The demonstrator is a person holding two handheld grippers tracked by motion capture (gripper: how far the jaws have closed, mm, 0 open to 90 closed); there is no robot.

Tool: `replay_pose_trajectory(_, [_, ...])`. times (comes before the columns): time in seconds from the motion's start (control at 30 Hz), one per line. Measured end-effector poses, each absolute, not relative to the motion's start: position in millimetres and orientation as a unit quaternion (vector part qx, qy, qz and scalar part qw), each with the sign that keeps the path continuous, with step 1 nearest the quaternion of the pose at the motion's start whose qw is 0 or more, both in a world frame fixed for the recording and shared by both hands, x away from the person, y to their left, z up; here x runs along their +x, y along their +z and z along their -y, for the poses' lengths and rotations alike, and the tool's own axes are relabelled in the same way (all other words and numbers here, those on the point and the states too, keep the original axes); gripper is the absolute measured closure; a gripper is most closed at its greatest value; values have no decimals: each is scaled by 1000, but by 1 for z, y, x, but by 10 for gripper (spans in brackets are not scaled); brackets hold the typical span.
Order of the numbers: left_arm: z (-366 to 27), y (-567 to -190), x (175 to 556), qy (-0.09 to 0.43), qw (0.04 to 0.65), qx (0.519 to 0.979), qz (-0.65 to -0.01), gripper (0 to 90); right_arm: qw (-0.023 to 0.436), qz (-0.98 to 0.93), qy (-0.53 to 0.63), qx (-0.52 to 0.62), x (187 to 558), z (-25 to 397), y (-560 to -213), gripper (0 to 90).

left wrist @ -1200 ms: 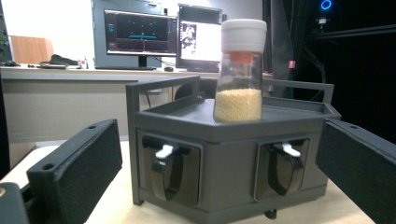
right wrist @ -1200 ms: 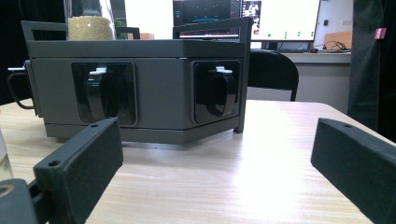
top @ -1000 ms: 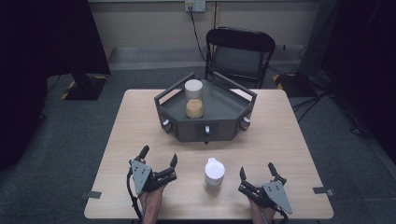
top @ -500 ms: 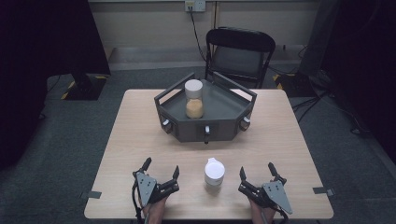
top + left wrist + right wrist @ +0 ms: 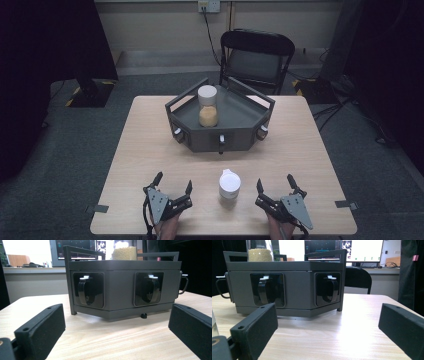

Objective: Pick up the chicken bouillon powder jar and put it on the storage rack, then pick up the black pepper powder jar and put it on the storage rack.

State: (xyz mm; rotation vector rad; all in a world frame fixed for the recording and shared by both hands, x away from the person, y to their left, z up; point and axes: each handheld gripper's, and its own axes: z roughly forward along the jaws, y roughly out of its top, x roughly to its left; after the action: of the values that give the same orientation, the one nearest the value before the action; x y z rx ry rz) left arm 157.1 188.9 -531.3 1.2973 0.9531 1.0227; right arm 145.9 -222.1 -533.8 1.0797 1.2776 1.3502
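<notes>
White-lidded jar [image 5: 229, 183] stands on the table [image 5: 310, 150] between the left gripper [image 5: 174, 187] and right gripper [image 5: 275, 189], near both, touching neither; both spread wide, holding nothing

A black folding chair [image 5: 257, 57] stands on grey carpet [image 5: 65, 150].

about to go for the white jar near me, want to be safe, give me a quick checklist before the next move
1. Left hand-held gripper open, holding nothing: ok.
2. Right hand-held gripper open, holding nothing: ok.
3. White jar upright on the table, between the two grippers, touched by neither: ok.
4. Bare table on both sides of the jar for the jaws: ok.
5. Jar lid tight: cannot tell.
6. Tray stands well behind the jar, with its own jar of grain upright in it: ok.
</notes>
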Motion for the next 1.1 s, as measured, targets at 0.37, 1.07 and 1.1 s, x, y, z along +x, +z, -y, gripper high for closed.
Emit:
replay_pose_trajectory(0.37, [-190, -531, 157, 436, 580, 555, -406, 1, 476, -523, 553, 441, 146, 222, -534, 12])
replay_pose_trajectory(1.07, [-191, -531, 158, 435, 581, 557, -404, 10, 455, -519, 586, 424, 135, 221, -515, 0])
replay_pose_trajectory(1.1, [-191, -531, 158, 435, 581, 557, -404, 11, 454, -519, 590, 421, 134, 221, -514, 0])
